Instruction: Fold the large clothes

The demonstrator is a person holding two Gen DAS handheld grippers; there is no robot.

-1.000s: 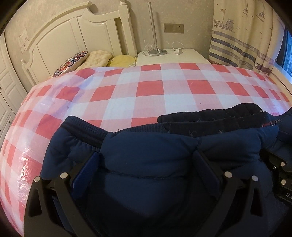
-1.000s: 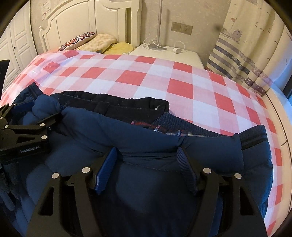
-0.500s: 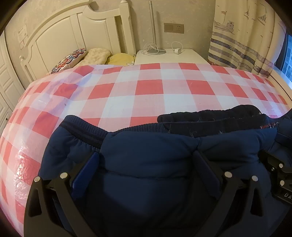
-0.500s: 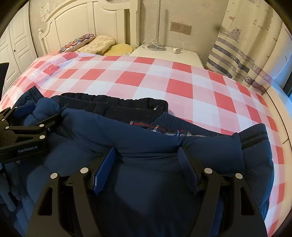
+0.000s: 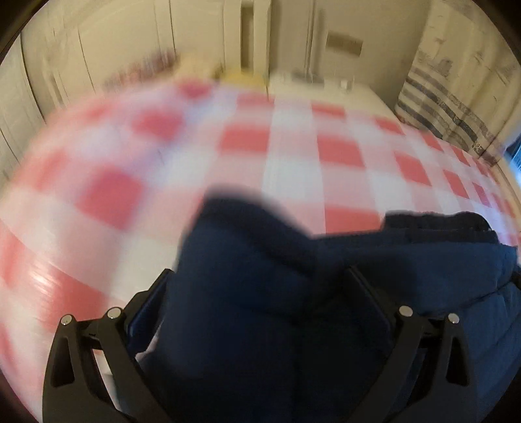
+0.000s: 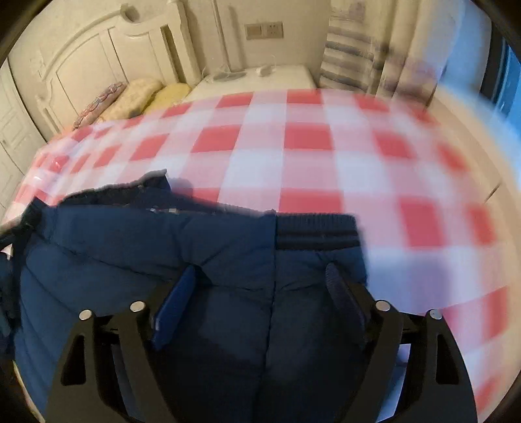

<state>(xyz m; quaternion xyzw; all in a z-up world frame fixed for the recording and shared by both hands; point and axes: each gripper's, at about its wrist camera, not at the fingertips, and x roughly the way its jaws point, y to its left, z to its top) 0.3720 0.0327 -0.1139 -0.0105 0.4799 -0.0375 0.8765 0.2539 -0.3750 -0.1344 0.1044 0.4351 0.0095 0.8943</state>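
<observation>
- While both views smear with motion blur, the bed (image 6: 293, 156) with its red-and-white checked cover fills most of each; check edges are soft, worst at left in the left wrist view.
- navy padded jacket (image 6: 162, 247) lies on the near part of the cover, bulk cut off by the lower frame edge; dark lining and a strip of plaid show at its far edge, ribbed cuff (image 6: 316, 227) at its right.
- left wrist view: jacket fabric bunched up in a hump between the fingers, hiding the pad faces.
- white headboard (image 6: 97, 65) behind the bed, pillows (image 6: 130, 97) against it, patterns too blurred to read.
- striped curtain (image 5: 456, 107) at right, edge cut off.
- white nightstand (image 6: 260, 78) carries a lamp pole and cables; small items unreadable.
- left gripper (image 5: 257, 293): jaws wide, jacket fabric between them; can't tell whether the pads press it.
- right gripper (image 6: 260, 286): jaws opening, jacket fabric between the blue pads, not pinched.
- wall socket plate (image 6: 263, 31) above nightstand.
</observation>
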